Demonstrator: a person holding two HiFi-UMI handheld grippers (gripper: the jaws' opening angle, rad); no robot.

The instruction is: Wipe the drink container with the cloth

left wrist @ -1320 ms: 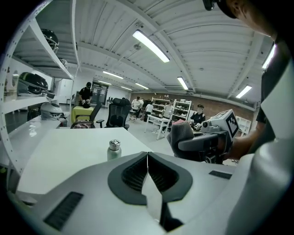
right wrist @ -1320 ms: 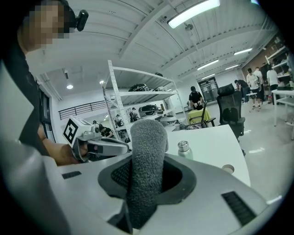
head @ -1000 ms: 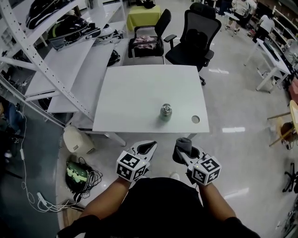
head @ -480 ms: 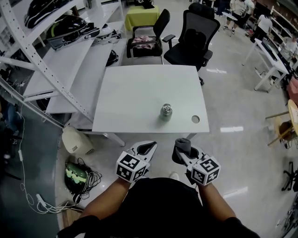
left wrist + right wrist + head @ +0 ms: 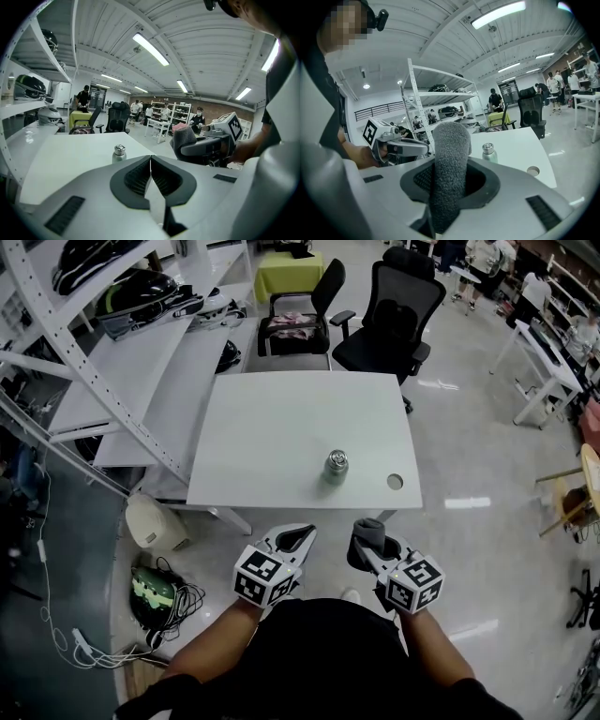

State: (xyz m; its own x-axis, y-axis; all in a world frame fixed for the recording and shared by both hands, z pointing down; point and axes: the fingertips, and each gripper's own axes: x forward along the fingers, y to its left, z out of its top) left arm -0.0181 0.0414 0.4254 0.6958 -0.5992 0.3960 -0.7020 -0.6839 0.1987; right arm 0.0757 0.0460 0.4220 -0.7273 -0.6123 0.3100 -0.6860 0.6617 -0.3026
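A small metal drink container (image 5: 335, 465) with a silver cap stands upright near the front edge of the white table (image 5: 281, 437); it also shows as the container (image 5: 118, 153) and the container (image 5: 488, 153) in the gripper views. My right gripper (image 5: 367, 538) is shut on a folded grey cloth (image 5: 449, 173), which sticks up between its jaws, short of the table's front edge. My left gripper (image 5: 298, 540) is shut with nothing in it, jaws touching, level with the right one. Both hang over the floor, apart from the container.
A round cable hole (image 5: 394, 481) sits at the table's front right corner. Two black office chairs (image 5: 389, 320) stand behind the table. White shelving (image 5: 122, 362) with helmets runs along the left. A beige device and cables (image 5: 155, 521) lie on the floor at left.
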